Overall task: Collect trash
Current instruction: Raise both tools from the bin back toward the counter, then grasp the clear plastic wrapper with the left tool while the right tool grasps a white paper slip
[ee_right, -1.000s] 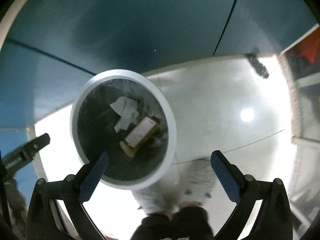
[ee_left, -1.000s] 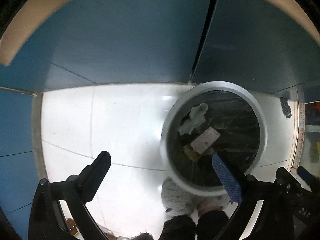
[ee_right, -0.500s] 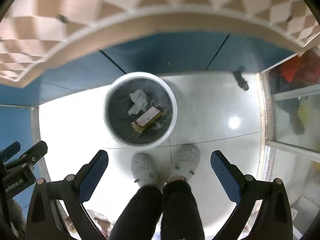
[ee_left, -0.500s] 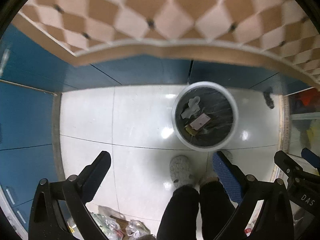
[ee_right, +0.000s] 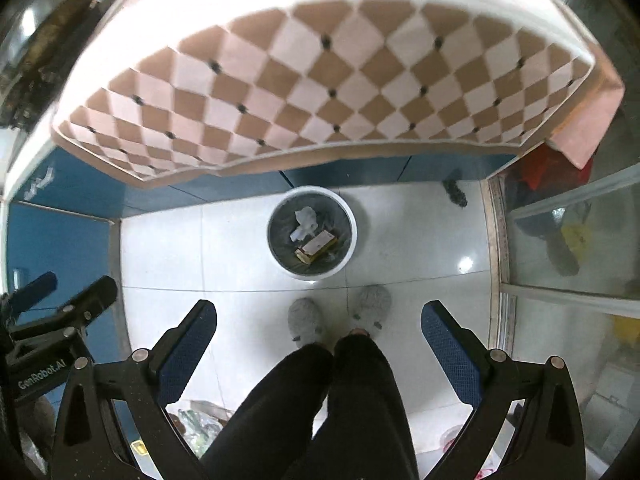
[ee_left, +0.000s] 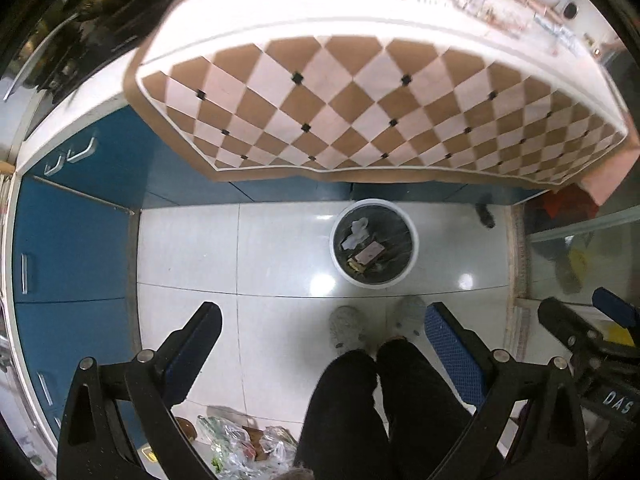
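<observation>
Round white plastic waste bin with dark liner (ee_left: 374,243) stands on the floor, just in front of the blue cabinet fronts (ee_left: 72,240) and below the counter edge. Inside it: a crumpled white tissue (ee_left: 355,231), a flat pinkish card or packet (ee_left: 370,252) and a small yellow-brown box (ee_right: 316,249) beneath it. These lie loose on the liner, near the middle.

Progress, as judged: some trash is already in the bin. More may be left; a heap of crinkled clear plastic bags (ee_left: 236,446) lies on the floor at the lower edge of the left view, well apart from the bin, and small items clutter the far side of the counter, too blurred to identify.

Left gripper (ee_left: 320,340): jaws wide apart, nothing between them. Right gripper (ee_right: 318,334): likewise spread, empty. Both are held high, looking straight down over the person's dark trouser legs (ee_right: 320,400) and grey fuzzy slippers (ee_left: 347,326).

Materials: glossy white floor tiles (ee_left: 192,248) with glare spots; the liner is thin, wrinkled film; the counter carries a tan-and-cream diamond-pattern cloth (ee_left: 360,112) with a scalloped hem. Finger pads (ee_left: 454,354) are blue, dimpled rubber.
</observation>
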`<state>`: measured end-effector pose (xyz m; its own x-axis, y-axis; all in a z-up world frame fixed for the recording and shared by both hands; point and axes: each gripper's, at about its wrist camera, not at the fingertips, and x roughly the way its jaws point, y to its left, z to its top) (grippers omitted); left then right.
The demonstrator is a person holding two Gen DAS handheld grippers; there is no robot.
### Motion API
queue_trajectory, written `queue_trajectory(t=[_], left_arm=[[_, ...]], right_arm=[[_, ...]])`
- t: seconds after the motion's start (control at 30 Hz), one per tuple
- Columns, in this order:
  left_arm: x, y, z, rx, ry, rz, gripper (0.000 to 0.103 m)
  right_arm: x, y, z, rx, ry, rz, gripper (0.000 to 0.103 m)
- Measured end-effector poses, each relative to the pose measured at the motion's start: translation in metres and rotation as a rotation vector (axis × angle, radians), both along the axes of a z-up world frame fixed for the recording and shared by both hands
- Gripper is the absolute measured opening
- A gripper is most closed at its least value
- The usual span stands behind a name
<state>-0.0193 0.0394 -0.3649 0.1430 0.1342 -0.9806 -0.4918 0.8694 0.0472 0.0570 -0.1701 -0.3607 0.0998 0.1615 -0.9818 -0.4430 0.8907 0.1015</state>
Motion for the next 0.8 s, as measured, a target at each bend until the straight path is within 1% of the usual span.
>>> queue_trajectory(t=[0.07,0.13,0.27,0.37,0.47,0.5,0.53,0.6,0.67,0.7,0.77,0.8], left_arm=[[0.002,0.002,0.012,-0.012,-0.016,0.015,0.103],[0.008,0.003,0.031,0.007,-0.046,0.021,0.103],[0.043,0.012,0.069,0.050,-0.133,0.030,0.103],[0.084,0.021,0.092,0.070,-0.190,0.042,0.103],[0.131,0.019,0.102,0.067,-0.204,0.027,0.103],[0.154,0.016,0.103,0.067,-0.208,0.016,0.103],[0.167,0.014,0.106,0.062,-0.205,0.008,0.103],[0.213,0.005,0.098,0.019,-0.185,-0.013,0.103],[0.254,-0.004,0.085,-0.048,-0.153,-0.022,0.103],[0.277,-0.009,0.076,-0.099,-0.139,-0.025,0.103],[0.314,-0.022,0.058,-0.166,-0.099,-0.032,0.103],[0.335,-0.028,0.047,-0.192,-0.080,-0.033,0.103]], right_arm=[[-0.002,-0.002,0.020,0.019,-0.018,-0.005,0.103],[0.000,-0.006,0.040,0.054,-0.039,-0.026,0.103],[0.023,-0.016,0.074,0.143,-0.055,-0.100,0.103],[0.052,-0.019,0.091,0.184,-0.068,-0.146,0.103],[0.096,-0.028,0.107,0.211,-0.096,-0.192,0.103],[0.114,-0.033,0.113,0.218,-0.105,-0.212,0.103],[0.130,-0.039,0.117,0.221,-0.110,-0.229,0.103],[0.170,-0.050,0.122,0.220,-0.119,-0.259,0.103],[0.216,-0.068,0.122,0.209,-0.116,-0.290,0.103],[0.238,-0.076,0.121,0.200,-0.111,-0.299,0.103],[0.274,-0.091,0.114,0.181,-0.103,-0.314,0.103],[0.298,-0.101,0.110,0.170,-0.098,-0.323,0.103]])
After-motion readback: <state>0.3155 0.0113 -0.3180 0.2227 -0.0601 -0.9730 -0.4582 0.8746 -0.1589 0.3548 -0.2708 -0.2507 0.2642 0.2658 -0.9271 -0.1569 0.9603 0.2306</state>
